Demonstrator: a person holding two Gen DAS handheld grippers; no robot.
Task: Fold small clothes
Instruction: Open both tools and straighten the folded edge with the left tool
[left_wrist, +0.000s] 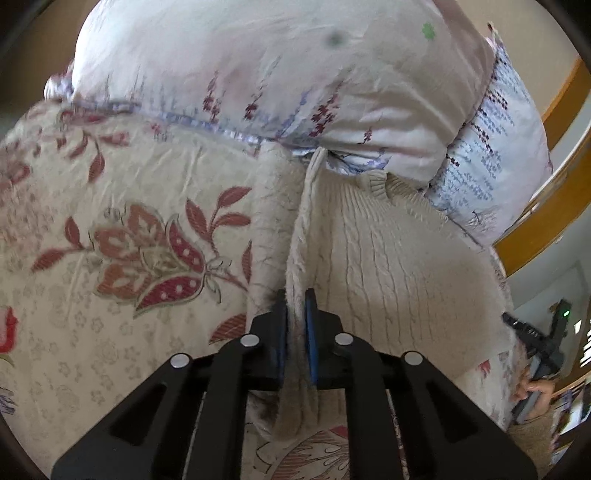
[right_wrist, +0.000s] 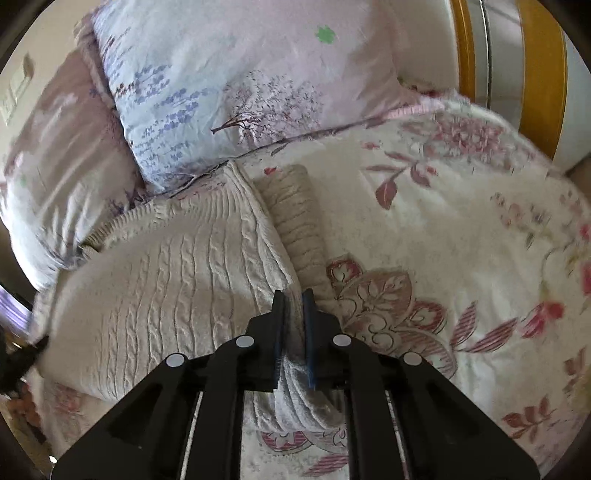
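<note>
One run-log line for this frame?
left gripper: shut on sweater edge | right gripper: shut on sweater edge | sweater on floral bedspread

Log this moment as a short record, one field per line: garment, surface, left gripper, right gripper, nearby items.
garment: cream cable-knit sweater, lying on the bed, one sleeve stretched out beside its body
surface: floral bedspread
left gripper: fingers shut on a raised edge of the sweater
right gripper: fingers shut on a sweater edge near the sleeve
nearby items: floral pillow against the sweater's far end; wooden bed frame beyond
</note>
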